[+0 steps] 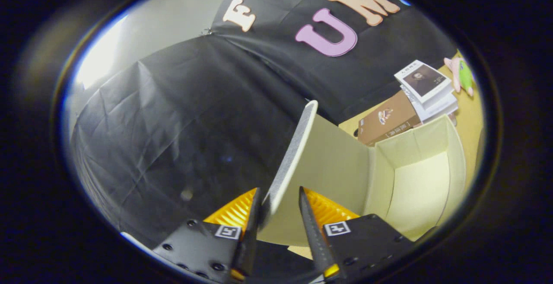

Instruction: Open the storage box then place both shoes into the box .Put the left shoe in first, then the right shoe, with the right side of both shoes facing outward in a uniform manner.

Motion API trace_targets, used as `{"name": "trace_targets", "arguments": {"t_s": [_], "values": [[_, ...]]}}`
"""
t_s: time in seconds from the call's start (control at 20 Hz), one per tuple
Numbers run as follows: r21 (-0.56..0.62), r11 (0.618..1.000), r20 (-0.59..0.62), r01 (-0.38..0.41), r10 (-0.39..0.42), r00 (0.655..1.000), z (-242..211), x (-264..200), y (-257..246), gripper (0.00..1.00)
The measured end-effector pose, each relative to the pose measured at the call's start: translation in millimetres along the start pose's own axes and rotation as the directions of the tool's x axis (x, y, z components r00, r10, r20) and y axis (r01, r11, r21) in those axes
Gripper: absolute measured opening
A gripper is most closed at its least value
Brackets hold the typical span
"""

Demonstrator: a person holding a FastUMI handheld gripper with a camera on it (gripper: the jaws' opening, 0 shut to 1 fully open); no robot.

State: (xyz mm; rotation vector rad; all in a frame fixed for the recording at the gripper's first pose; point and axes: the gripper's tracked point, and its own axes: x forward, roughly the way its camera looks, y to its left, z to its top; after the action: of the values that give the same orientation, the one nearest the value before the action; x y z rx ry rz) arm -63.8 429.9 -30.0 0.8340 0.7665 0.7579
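Lid (298, 145) of the storage box (414, 189) stands swung up between our gripper (278, 202) fingers, which sit narrowly apart around its edge; we cannot tell whether both press. Raised so, it leaves the box open just beyond. Books (425, 87) lie behind.

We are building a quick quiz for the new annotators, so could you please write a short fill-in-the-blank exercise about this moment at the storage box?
1. The lid of the storage box stands ____, so the box's inside shows.
2. The lid's edge runs ____ the two fingers of the gripper.
3. Beyond the box, a stack of ____ rests on a brown carton.
4. The inside of the box holds ____ shoes.

Missing words: open; between; books; no
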Motion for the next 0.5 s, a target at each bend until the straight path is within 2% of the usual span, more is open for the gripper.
{"name": "trace_targets", "arguments": {"t_s": [0.2, 0.3, 0.5], "values": [[-0.094, 0.995, 0.003, 0.016, -0.016, 1.000, -2.4, -8.7, -14.2, 0.93], [-0.162, 0.986, 0.031, 0.048, -0.044, 0.999, 3.9, -21.5, -26.9, 0.99], [-0.272, 0.955, 0.076, 0.117, -0.100, 0.992, 17.1, -54.2, -57.9, 1.00]]}}
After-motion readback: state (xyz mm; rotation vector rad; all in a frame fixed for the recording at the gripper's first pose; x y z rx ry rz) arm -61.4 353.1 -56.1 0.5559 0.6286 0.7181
